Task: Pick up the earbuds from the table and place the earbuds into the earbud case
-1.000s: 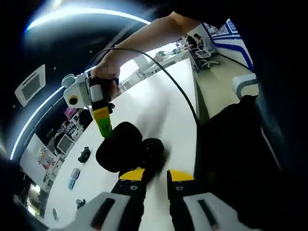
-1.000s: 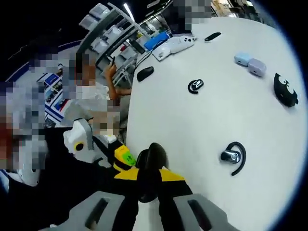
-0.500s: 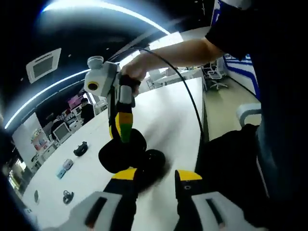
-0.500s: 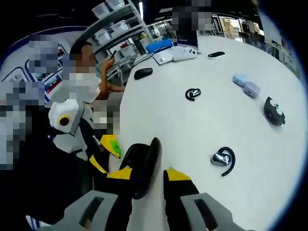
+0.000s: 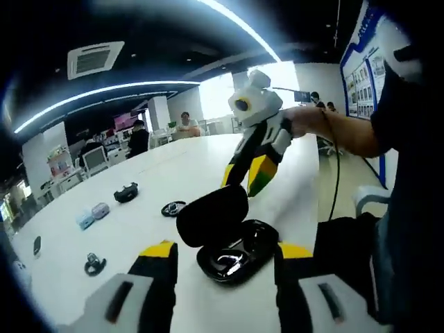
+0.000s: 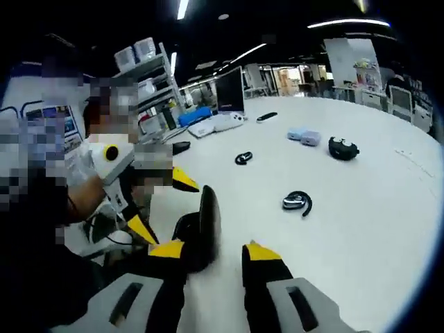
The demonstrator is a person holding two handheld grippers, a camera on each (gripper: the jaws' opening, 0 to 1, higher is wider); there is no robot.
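Black earbud case (image 5: 229,239) open, one earbud (image 5: 225,259) inside

In the left gripper view the left tool (image 5: 223,260) rises from the bottom of the frame as two pale grey bodies, each with a dark slot on its face and a black jaw capped in yellow. Right of centre in that view the right tool (image 5: 247,177) has a white body with yellow, black and green jaws, and a thin black cable hangs from it beside the person's dark clothing at the right edge. In the right gripper view the right tool (image 6: 211,253) shows the same grey bodies, dark slots and yellow tips at the bottom, and the left tool (image 6: 156,208) at the left is white with yellow-and-black jaws.
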